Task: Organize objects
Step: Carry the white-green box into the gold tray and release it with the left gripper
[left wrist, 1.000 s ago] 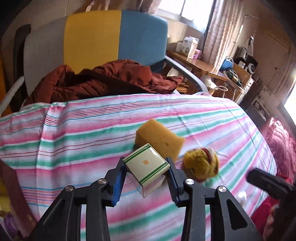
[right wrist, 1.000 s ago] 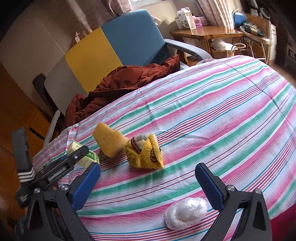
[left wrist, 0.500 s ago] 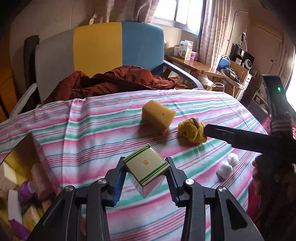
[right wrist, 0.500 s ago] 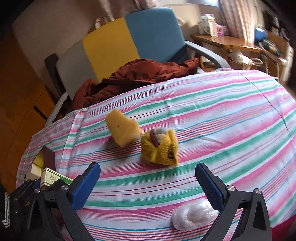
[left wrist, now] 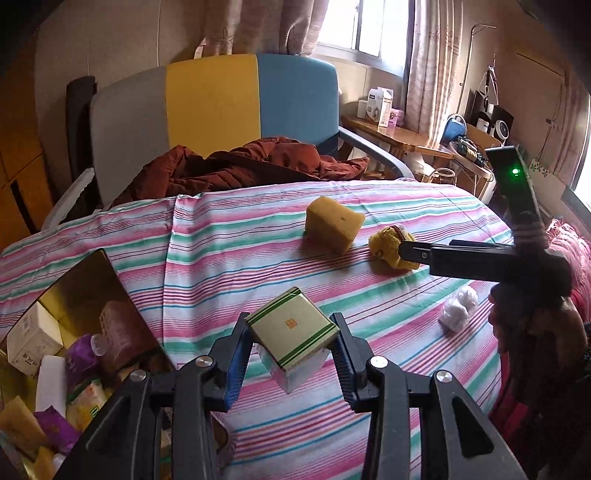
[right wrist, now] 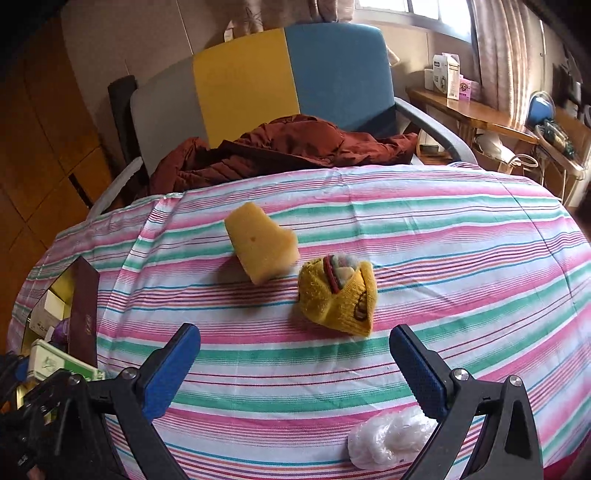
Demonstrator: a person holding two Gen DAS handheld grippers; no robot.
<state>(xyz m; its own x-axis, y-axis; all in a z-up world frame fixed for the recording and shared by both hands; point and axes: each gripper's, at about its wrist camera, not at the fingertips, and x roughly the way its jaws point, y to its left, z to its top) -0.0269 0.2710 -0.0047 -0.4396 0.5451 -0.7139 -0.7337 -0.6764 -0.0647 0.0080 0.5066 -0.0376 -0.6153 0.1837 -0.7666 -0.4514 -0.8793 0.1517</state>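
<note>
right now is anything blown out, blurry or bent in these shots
Left wrist view: the window is blown out, the storage box sits in warm shadow, and the green-striped box in the left hand-held gripper is sharp. Right wrist view: fisheye bows the striped cloth; the sponge is slightly soft.

Left tongs (left wrist: 291, 356) clamped, right tongs (right wrist: 295, 363) spread wide

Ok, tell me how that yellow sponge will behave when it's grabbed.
The sponge looks porous, so probably light and squashy; the jaws would likely sink in. Its rough surface should grip well. It sits tilted on the striped cloth, so a push might tip it.
</note>
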